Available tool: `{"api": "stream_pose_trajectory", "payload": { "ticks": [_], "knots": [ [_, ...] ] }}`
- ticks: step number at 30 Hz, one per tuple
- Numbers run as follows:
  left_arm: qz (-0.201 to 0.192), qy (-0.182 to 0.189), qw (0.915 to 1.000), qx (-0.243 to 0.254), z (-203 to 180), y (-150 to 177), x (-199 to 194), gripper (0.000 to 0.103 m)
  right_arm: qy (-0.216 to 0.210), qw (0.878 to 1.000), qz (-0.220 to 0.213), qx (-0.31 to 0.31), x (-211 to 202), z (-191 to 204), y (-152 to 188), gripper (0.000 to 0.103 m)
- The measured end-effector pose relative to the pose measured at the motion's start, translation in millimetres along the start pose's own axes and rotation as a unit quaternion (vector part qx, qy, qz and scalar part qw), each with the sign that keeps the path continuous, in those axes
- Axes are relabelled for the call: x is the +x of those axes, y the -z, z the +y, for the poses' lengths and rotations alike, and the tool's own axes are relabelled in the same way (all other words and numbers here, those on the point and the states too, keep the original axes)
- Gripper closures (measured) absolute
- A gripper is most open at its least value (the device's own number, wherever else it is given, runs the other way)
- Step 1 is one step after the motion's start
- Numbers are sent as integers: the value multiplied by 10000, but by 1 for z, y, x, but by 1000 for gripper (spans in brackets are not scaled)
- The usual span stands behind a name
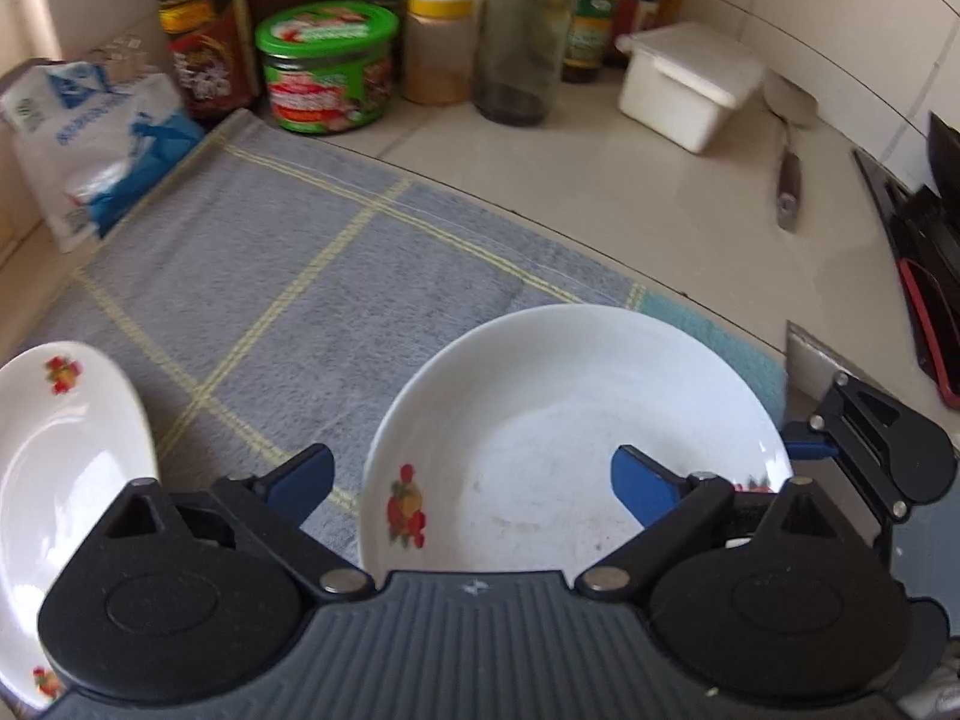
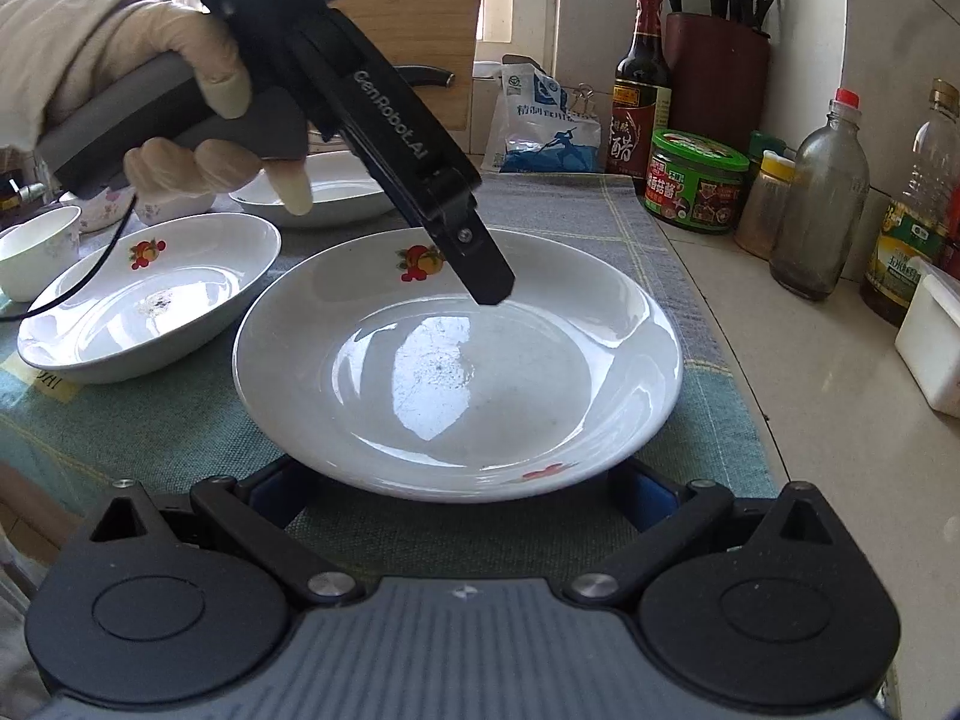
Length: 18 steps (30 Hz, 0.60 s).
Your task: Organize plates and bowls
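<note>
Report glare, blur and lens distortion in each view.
Left wrist view: motion blur smears the jar labels and the plate rim; the fisheye bends the tile lines and towel edge; little glare. Right wrist view: sharper; window glare patches sit in the plate centre and on the oval dish; the left gripper reflects faintly below its tip; the counter edge curves.

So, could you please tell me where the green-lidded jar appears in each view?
Left wrist view: green-lidded jar upper left of centre, behind the grey cloth.
Right wrist view: jar right of centre, at the cloth's far right corner.
Shared landmark: the blue-and-white bag.
</note>
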<state>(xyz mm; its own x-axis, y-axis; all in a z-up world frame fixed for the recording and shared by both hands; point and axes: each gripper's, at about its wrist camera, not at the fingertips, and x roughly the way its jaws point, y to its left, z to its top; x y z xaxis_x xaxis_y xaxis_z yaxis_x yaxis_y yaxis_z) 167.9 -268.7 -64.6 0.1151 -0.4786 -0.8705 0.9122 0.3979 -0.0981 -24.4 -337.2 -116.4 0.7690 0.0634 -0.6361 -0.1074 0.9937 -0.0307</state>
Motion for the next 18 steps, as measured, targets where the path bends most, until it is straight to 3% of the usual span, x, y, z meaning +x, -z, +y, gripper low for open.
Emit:
{"api": "stream_pose_trajectory", "payload": {
  "ticks": [3, 8, 18],
  "knots": [
    [255, 309, 9992, 94, 4, -6, 8, 15, -33, 10000, -27, -26, 0, -1, 0, 0],
    [579, 450, 9968, 321, 6, -11, 15, 22, -35, 10000, -38, -32, 1, -1, 0, 0],
    [1061, 767, 9898, 554, 11, -21, 27, 22, -45, 9999, 98, -100, 3, 1, -5, 0]
  ]
}}
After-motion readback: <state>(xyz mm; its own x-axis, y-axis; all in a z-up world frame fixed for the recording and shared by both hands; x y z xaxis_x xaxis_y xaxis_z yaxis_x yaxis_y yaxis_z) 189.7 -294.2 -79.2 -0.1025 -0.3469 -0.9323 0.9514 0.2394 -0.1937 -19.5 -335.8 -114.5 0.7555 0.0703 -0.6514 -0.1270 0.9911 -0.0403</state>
